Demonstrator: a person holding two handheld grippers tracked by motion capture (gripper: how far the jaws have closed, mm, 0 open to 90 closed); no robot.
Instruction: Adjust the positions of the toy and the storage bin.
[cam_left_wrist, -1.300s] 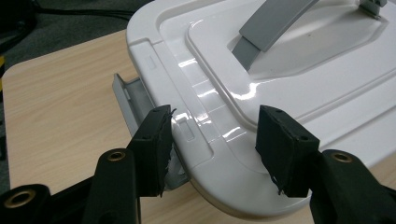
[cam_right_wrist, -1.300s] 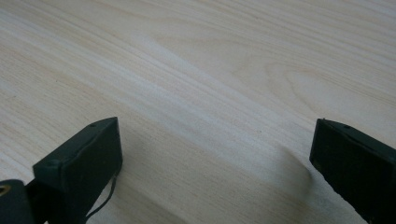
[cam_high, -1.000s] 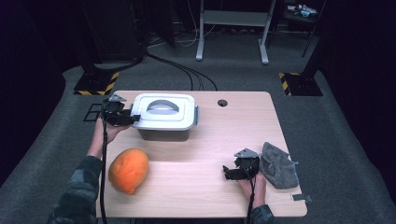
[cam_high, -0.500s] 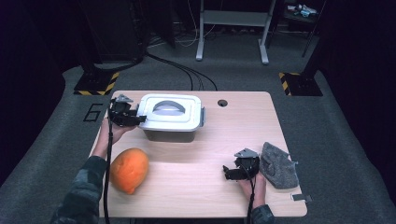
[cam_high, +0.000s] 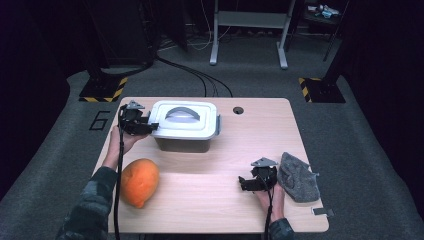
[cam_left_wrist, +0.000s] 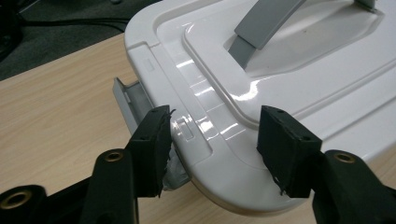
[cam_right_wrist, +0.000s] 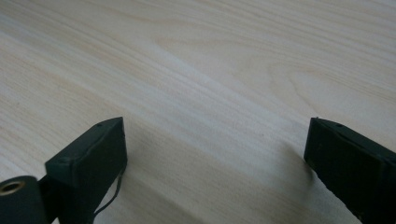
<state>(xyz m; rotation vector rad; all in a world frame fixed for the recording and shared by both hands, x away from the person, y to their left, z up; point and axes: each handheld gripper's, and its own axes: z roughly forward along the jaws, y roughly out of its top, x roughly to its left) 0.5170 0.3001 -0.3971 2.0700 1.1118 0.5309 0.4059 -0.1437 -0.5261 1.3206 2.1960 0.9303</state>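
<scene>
At the far left of the worktop, a white lidded box with a grey handle is seen. The left tool is set at the box's left corner, jaws half open astride the lid rim, one pad beside the grey side latch; no firm clamping can be told. The right tool is held wide over bare wood, just beside a grey cloth. An orange fruit lies near the front left.
</scene>
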